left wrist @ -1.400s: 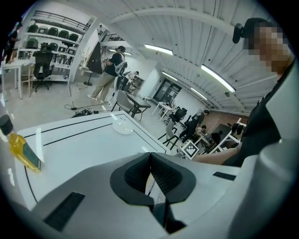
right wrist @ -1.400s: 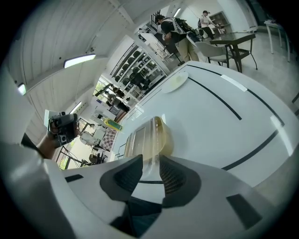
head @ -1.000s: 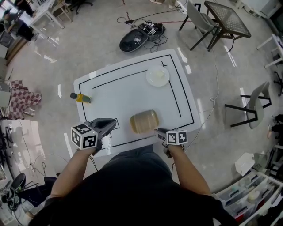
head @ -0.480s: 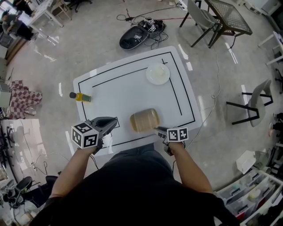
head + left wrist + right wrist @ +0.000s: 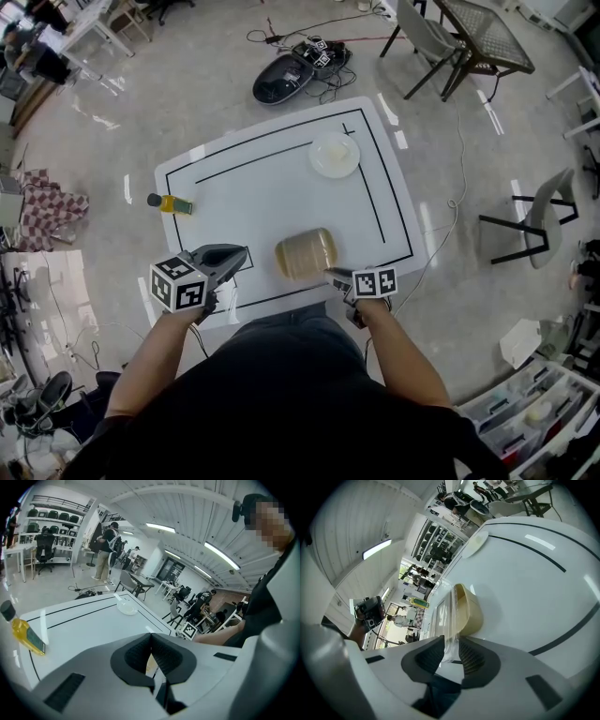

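One white table (image 5: 281, 197) stands mid-floor. On the table I count one tan tub (image 5: 306, 254), one white plate (image 5: 335, 155) and one yellow bottle (image 5: 171, 203). At the table's near edge are two grippers: the left gripper (image 5: 241, 253) and the right gripper (image 5: 331, 275). Around the table are two grey chairs, one beyond its far corner (image 5: 417, 42) and one off its right side (image 5: 539, 225), plus one dark mesh side table (image 5: 487, 37).

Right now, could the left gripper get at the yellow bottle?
Probably yes: only bare white table lies between the left gripper and the yellow bottle. Its jaws are together and empty, so they'd need opening first.
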Motion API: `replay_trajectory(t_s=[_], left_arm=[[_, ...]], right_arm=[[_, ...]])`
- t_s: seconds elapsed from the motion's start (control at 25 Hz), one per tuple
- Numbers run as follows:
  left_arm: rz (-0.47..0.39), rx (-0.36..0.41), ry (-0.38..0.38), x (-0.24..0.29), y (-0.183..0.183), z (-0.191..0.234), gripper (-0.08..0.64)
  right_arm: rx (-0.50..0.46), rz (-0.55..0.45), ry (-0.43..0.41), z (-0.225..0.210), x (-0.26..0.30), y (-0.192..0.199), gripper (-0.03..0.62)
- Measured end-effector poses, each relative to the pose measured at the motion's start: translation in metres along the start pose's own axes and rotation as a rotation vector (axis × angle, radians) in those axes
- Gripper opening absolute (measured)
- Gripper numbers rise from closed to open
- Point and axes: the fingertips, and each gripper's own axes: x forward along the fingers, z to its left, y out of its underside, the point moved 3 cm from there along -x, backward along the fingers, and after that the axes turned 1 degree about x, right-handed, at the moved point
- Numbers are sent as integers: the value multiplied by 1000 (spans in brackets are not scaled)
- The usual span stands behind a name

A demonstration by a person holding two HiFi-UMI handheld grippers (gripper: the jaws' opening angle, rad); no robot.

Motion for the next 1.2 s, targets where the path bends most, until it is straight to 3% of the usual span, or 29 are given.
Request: replay_trajectory(t_s=[0.8,1.2], left_arm=[[-40,40,4,-12,-8,-26,21],[-68,42,-7,-12,-10,-37,21]], right_arm=[[-25,-12,-17,21,-15,7,67],[-97,-26,-28,28,-29,-2,55]])
